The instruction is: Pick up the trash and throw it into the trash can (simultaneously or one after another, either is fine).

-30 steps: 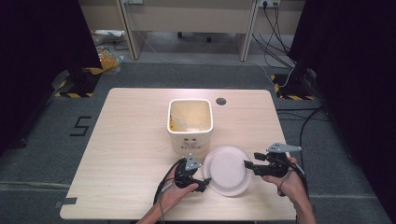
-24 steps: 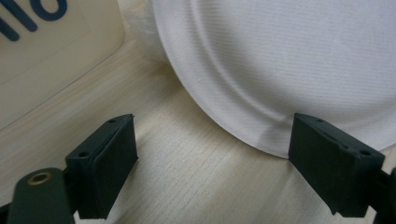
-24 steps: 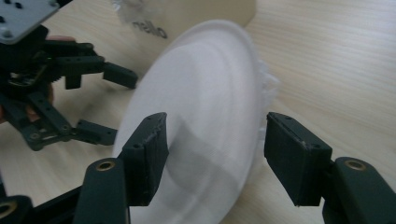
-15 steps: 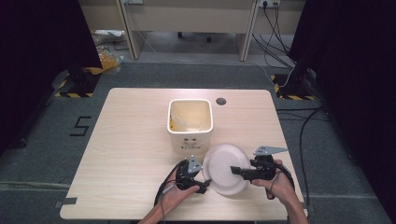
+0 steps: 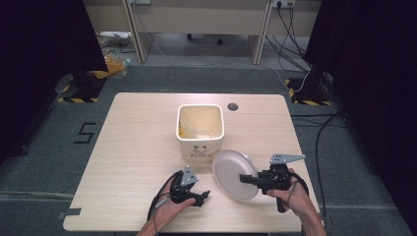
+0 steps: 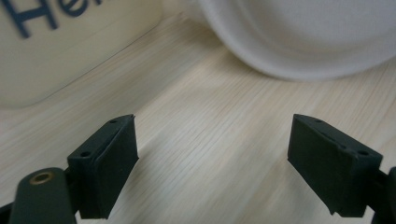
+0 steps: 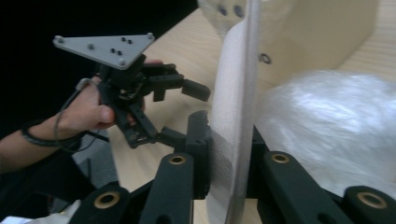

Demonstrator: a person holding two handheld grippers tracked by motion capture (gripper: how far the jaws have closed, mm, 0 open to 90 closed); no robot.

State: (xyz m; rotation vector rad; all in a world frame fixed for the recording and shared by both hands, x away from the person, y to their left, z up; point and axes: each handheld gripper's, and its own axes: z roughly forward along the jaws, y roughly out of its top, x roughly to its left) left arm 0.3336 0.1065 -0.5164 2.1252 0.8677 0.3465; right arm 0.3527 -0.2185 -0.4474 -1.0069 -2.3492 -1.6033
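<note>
High view: right gripper clamps the white plate by its right rim, tilted up on edge just near-right of the cream bin. Left gripper rests on the table, jaws apart. Right gripper view alone shows clear plastic behind the plate; left gripper view adds blue lettering on the bin

The plate pinched between the right gripper's black fingers is plain white, with a fine woven texture along its rim. The bin beyond it is cream, with dark blue lettering on its side. Under the left gripper's matte black fingers, the table is pale wood with straight grain. Each gripper's top plate is grey.
</note>
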